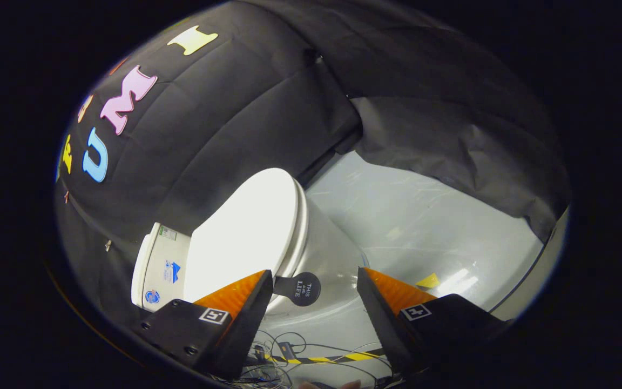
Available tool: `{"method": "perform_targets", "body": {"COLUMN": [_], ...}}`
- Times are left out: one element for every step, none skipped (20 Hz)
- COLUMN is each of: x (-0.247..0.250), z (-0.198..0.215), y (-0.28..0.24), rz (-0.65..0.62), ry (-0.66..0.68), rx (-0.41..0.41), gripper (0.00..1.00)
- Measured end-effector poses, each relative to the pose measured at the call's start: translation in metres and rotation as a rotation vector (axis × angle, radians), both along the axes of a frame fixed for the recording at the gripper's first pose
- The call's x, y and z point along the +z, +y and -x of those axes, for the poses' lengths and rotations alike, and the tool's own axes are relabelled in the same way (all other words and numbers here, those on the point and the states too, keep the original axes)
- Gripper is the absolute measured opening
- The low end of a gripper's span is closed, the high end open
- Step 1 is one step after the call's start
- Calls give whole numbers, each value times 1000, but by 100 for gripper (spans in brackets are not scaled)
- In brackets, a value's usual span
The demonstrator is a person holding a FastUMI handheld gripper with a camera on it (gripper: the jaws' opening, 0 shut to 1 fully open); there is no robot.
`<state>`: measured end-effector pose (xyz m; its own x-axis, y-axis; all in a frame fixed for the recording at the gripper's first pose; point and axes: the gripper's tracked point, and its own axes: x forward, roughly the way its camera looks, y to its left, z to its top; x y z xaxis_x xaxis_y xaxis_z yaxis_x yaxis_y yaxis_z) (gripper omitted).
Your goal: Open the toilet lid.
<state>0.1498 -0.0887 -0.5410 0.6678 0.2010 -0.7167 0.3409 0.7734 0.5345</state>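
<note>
White and glossy, the toilet [311, 243] stands on a pale grey floor [424, 216] just ahead of the tool [315, 283], with its lid [243, 237] down flat over the bowl. A round dark tab [301, 288] sticks out from the front rim of the lid and sits in the gap between the two fingers, nearer the left one; whether that finger touches it I cannot tell. The tool is spread wide and holds nothing. Behind the lid rises the tank [157, 267], set against the black cloth wall [224, 119]. Below the fingers, thin cables [289, 346] and a strip of yellow-and-black tape [327, 358] lie on the floor, and a small yellow scrap [428, 281] lies beyond the right finger.
</note>
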Motion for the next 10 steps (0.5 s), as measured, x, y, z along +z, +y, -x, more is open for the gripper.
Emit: {"method": "perform_targets", "body": {"x": [-5,-9,-12,-16,-17,-19,-21,-31,-31,-24], "z": [-1,-3,-4,-8,-10,-12,-13,-9,-10,-12], "y": [6,9,12,14,16,21,28,30,27,26], "rz": [-37,-69,-98,-134,-180,-236,-289,-305,-336,-376], "ry": [14,26,42,46,51,56,67,94,84,64], "rx": [-2,-7,-7,-16,-22,-29,-25,-25,-39,-73], "gripper": [99,99,99,97,97,87,77,64,51,38]}}
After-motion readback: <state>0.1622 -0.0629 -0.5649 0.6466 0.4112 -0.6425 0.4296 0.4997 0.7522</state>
